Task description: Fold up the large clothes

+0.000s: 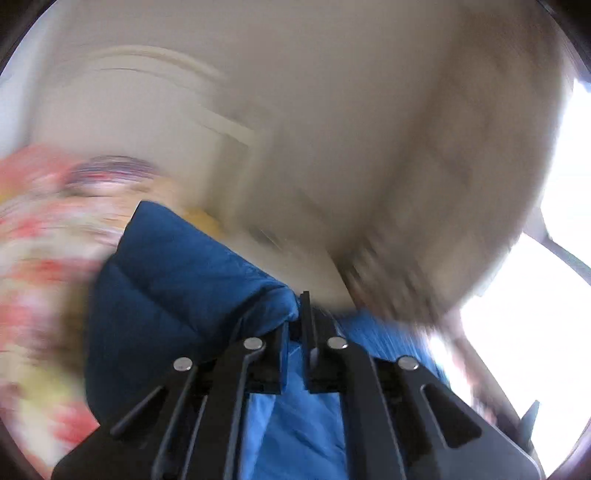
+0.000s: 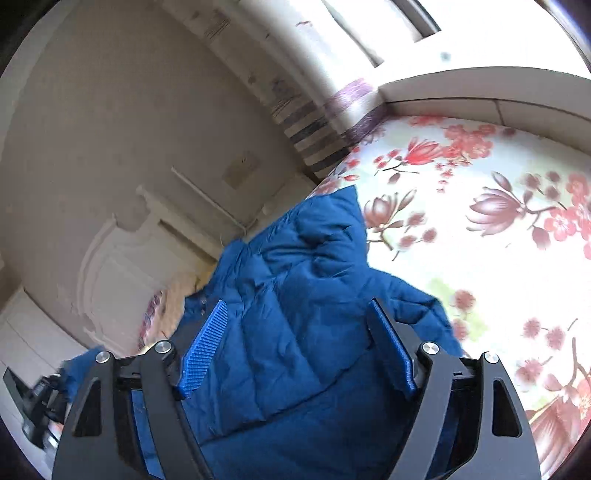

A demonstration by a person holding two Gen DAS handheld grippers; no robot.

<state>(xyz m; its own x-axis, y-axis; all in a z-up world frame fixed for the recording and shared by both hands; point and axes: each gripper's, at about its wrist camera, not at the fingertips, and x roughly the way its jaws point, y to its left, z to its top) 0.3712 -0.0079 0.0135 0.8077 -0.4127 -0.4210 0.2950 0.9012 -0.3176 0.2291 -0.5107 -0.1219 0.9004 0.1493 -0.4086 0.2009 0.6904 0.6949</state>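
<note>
- Jacket (image 2: pixel 295 295), a large dark-blue quilted puffer, lies rumpled on a bed; its quilted panels are bunched and creased, one corner stands up towards the wall, and a lighter blue lining shows near the bottom of the left wrist view
- Bed sheet (image 2: pixel 480 221), white with red and mauve flowers, carries the jacket; the part to the right of the garment is bare, and the left wrist view shows the same print only as a blur
- Wall (image 2: pixel 92 129) with pale panelling and a bright window (image 2: pixel 369 29) stand behind the bed
- Left hand-held gripper (image 1: pixel 299 321) has its jaws together, pinching a gathered fold of the jacket's dark fabric at the tips; that whole view is smeared by motion
- Right hand-held gripper (image 2: pixel 299 343) hangs over the middle of the jacket with its jaws wide apart; the ribbed blue pads (image 2: pixel 207 347) press on nothing, though cloth lies below and between them
- Progress, as a judgement: the fold is at an early stage; no neat flat fold can be seen, one edge is gripped, and the second grip, the laying over and the smoothing all seem left to do
- Writing: no brand, label or lettering can be read on the jacket, the sheet or the tools
</note>
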